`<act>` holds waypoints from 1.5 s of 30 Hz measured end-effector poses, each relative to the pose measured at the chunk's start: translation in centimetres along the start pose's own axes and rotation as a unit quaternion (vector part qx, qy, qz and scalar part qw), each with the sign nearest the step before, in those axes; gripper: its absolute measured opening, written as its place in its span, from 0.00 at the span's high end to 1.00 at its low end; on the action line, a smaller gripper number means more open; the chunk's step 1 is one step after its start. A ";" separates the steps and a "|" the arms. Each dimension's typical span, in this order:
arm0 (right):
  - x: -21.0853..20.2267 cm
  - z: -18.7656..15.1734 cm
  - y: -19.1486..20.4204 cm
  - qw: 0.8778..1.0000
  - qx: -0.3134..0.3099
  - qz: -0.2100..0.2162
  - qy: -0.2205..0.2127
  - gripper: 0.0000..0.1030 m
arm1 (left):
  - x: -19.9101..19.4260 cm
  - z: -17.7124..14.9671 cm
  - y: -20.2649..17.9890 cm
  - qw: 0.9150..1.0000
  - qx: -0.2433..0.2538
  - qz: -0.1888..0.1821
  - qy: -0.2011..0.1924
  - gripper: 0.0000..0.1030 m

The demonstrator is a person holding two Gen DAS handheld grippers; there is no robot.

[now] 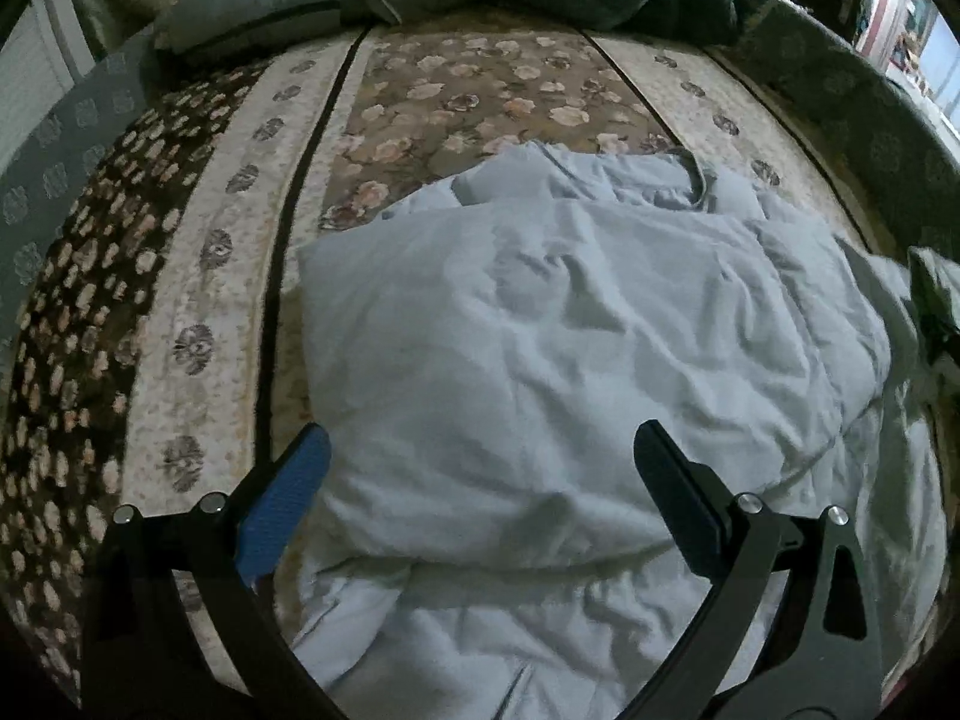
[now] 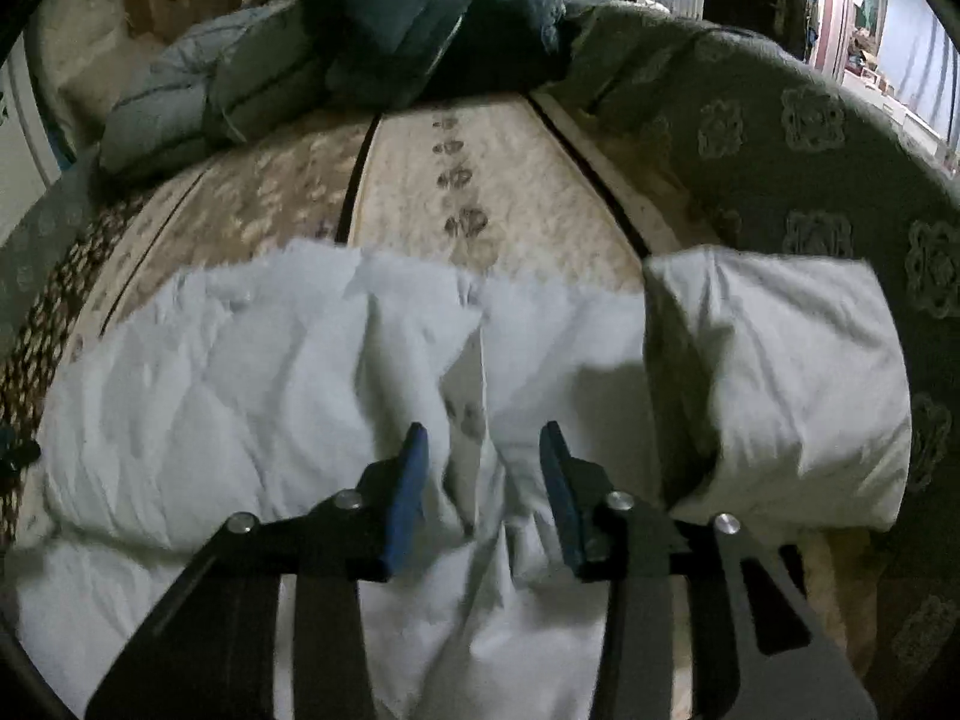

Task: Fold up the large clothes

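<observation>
Two grippers: both held above the garment, nothing clamped
Left gripper (image 1: pixel 480 468): jaws spread wide, blue pad (image 1: pixel 282 510) seen on one finger, only rumpled cloth underneath
Right gripper (image 2: pixel 483 468): jaws parted a bit, no fabric pinched between them
White garment (image 1: pixel 570 330): spread crumpled on the floral bedspread (image 1: pixel 240 240), one part folded over at the right (image 2: pixel 774 384)
Dark bedding (image 2: pixel 390 42): piled at the far end

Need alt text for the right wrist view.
Right gripper open over a crumpled white garment on a floral bedspread, nothing between its blue pads. Dark folded bedding sits at the far end.
</observation>
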State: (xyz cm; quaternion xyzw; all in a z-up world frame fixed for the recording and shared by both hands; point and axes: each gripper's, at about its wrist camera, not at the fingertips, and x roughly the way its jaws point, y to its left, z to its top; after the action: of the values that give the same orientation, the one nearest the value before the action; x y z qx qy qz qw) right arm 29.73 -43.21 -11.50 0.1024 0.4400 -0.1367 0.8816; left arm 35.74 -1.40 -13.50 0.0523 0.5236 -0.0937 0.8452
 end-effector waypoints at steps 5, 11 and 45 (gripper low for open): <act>3.3 2.5 2.9 0.999 -0.004 0.039 0.020 0.68 | 2.1 1.2 -1.2 1.000 -0.017 0.002 0.008 0.03; 10.7 1.8 3.0 0.995 -0.001 0.024 0.098 0.79 | 6.5 2.4 -0.9 0.998 -0.020 0.010 0.054 0.03; 8.2 -3.9 4.8 0.988 -0.117 -0.042 0.088 0.76 | 3.5 -1.8 -4.1 0.999 0.025 0.026 0.040 0.03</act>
State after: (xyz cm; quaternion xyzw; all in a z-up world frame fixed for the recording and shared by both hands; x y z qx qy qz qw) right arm 33.12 -38.72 -20.14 -0.0084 0.5330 -0.1114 0.8387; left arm 34.84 -5.39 -17.41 0.0909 0.5527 -0.0831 0.8242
